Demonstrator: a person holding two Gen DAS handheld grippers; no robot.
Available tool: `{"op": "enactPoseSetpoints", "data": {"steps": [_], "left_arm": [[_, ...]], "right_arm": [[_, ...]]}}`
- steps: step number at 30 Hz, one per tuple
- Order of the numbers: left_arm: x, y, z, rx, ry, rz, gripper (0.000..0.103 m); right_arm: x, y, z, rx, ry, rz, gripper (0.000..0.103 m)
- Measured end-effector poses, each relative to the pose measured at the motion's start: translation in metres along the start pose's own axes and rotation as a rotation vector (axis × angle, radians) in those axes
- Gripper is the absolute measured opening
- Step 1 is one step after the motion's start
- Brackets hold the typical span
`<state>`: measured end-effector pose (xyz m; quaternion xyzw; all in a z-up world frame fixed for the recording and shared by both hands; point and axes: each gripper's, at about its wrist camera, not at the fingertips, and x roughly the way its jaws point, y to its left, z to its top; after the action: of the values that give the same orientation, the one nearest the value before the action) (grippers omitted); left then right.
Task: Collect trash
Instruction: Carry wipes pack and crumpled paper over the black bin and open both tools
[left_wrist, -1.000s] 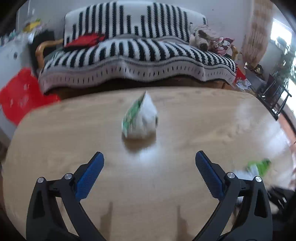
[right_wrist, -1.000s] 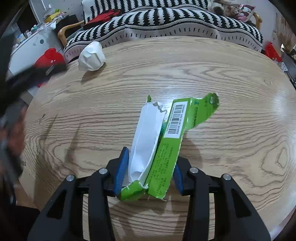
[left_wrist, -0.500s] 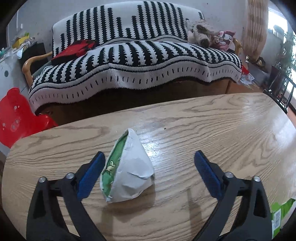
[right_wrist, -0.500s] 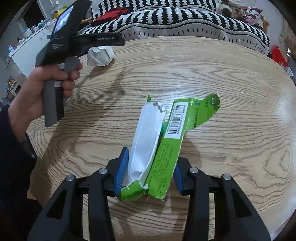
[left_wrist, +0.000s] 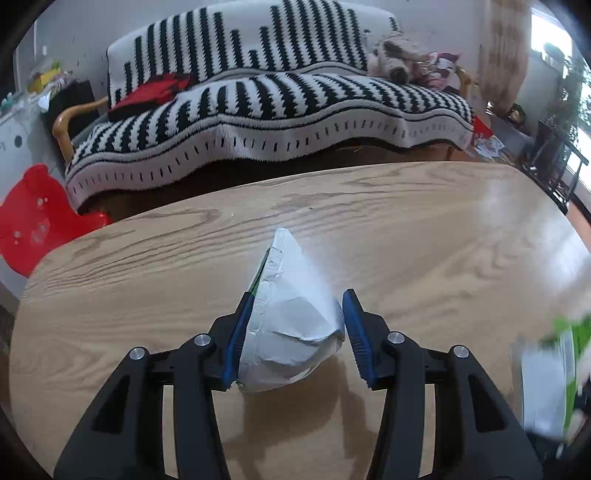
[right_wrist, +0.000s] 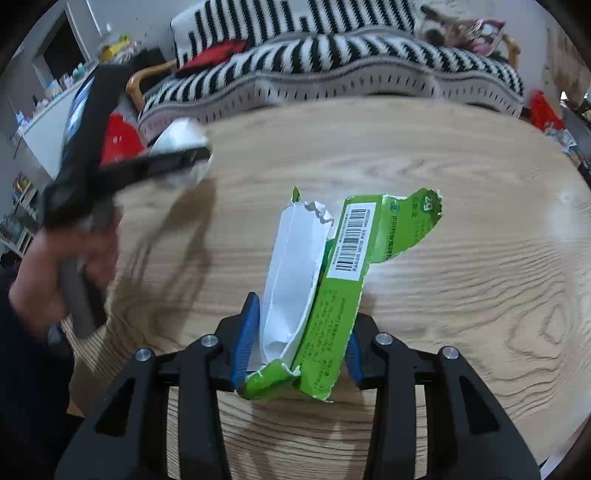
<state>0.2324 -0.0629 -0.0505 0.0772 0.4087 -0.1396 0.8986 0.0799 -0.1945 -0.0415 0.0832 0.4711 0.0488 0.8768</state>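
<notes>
My left gripper (left_wrist: 295, 332) is shut on a crumpled white and green wrapper (left_wrist: 291, 325), its blue pads pressed against both sides just above the wooden table (left_wrist: 147, 280). My right gripper (right_wrist: 297, 343) is shut on a torn green and white packet (right_wrist: 317, 280) with a barcode, held above the table (right_wrist: 461, 221). In the right wrist view the left gripper (right_wrist: 110, 155) and the hand holding it show blurred at the left, with the white wrapper (right_wrist: 181, 136) in it. The green packet shows blurred at the right edge of the left wrist view (left_wrist: 550, 373).
A sofa with a black and white striped blanket (left_wrist: 273, 110) stands behind the table. A red plastic chair (left_wrist: 37, 225) is at the left. A stuffed toy (left_wrist: 399, 55) lies on the sofa. Dark furniture (left_wrist: 554, 155) stands at the right.
My left gripper moved forward to the white wrapper and closed on it. My right gripper has kept hold of the green packet and barely moved.
</notes>
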Motion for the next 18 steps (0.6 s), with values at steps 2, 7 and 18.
{"op": "enactPoseSetpoints", "data": {"steps": [2, 7, 18], "left_arm": [[-0.023, -0.009, -0.009, 0.001, 0.0, -0.007, 0.048], [-0.086, -0.05, -0.03, 0.054, -0.028, -0.034, 0.048], [-0.177, -0.238, -0.052, 0.214, -0.021, -0.454, 0.048]], "right_arm": [[-0.013, -0.003, 0.0, 0.003, -0.034, -0.011, 0.041], [-0.063, -0.032, 0.0, 0.047, -0.101, -0.03, 0.041], [-0.237, -0.178, -0.078, 0.256, -0.242, -0.266, 0.041]]}}
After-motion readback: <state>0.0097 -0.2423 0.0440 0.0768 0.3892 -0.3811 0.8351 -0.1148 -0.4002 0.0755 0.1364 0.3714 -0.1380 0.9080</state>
